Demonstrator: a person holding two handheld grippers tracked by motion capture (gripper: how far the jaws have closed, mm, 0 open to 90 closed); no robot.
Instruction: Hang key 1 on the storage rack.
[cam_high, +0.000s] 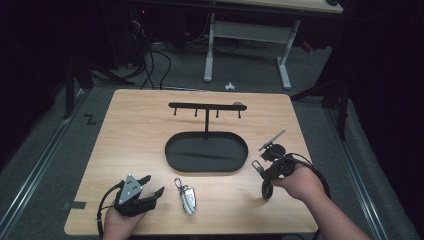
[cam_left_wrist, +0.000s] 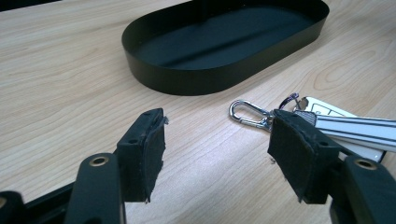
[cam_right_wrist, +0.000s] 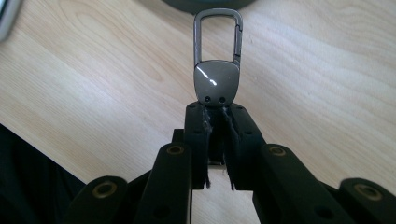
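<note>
A black key stand has a hook bar on a post above an oval tray. My right gripper, right of the tray, is lifted off the table and shut on a grey carabiner clip, which sticks out ahead of the jaws. In the high view the clip points left. A silver key fob with its own snap hook lies flat near the front edge. My left gripper rests just left of the fob, open, with bare wood between its pads. The tray lies ahead of it.
The wooden table stands on a grey floor. Behind it are a white-legged desk and loose cables. The person's forearms come in from the bottom edge.
</note>
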